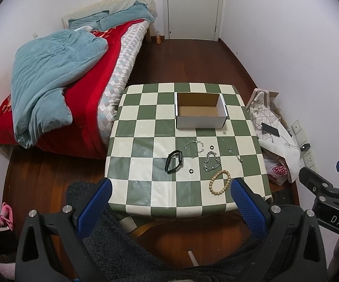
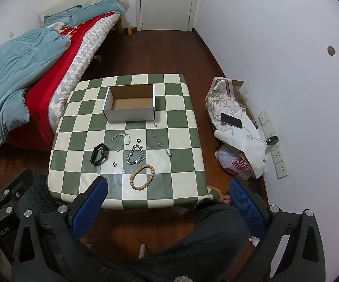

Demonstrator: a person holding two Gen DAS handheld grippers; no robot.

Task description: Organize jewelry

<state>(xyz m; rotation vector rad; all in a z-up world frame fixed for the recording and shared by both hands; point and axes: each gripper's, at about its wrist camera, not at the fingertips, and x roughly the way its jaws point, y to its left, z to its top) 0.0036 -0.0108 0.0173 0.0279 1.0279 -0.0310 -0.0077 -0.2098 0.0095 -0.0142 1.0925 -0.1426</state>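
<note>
An open, empty cardboard box stands at the far side of the green-and-white checkered table. Nearer lie a black wristband, a thick silver chain bracelet, a wooden bead bracelet, a thin silver chain, a fine necklace and two small black rings. My left gripper and right gripper are open, empty, held above the table's near edge.
A bed with a blue duvet and red blanket lies left of the table. Bags, a phone and a charger lie on the floor at the right wall. A closed door is at the back. My legs are below the grippers.
</note>
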